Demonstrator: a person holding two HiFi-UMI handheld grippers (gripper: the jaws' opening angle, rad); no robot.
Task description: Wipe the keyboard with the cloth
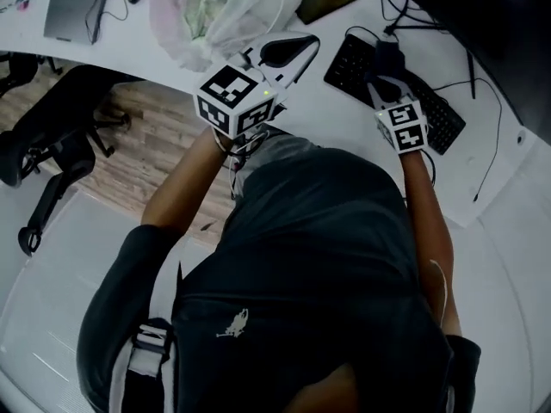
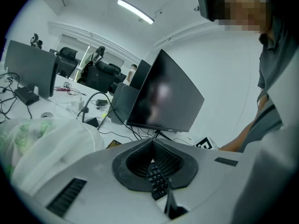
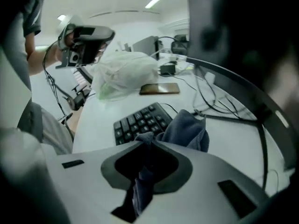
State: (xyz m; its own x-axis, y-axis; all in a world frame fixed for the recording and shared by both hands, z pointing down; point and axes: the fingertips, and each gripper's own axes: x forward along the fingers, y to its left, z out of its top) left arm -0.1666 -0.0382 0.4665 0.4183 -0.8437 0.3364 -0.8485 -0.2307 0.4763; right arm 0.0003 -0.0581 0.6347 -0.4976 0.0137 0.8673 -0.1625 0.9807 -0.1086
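On the smooth white desk [image 1: 344,119], the flat black keyboard [image 1: 441,119] with its rows of square keys lay at an angle. The right gripper [image 3: 148,143] pinched a soft, rumpled blue-grey cloth [image 3: 189,129], which bunched over the keys. The left gripper [image 2: 152,143], its ribbed dark pads pressed together on nothing, hovered near a crinkled, translucent plastic bag [image 1: 215,11].
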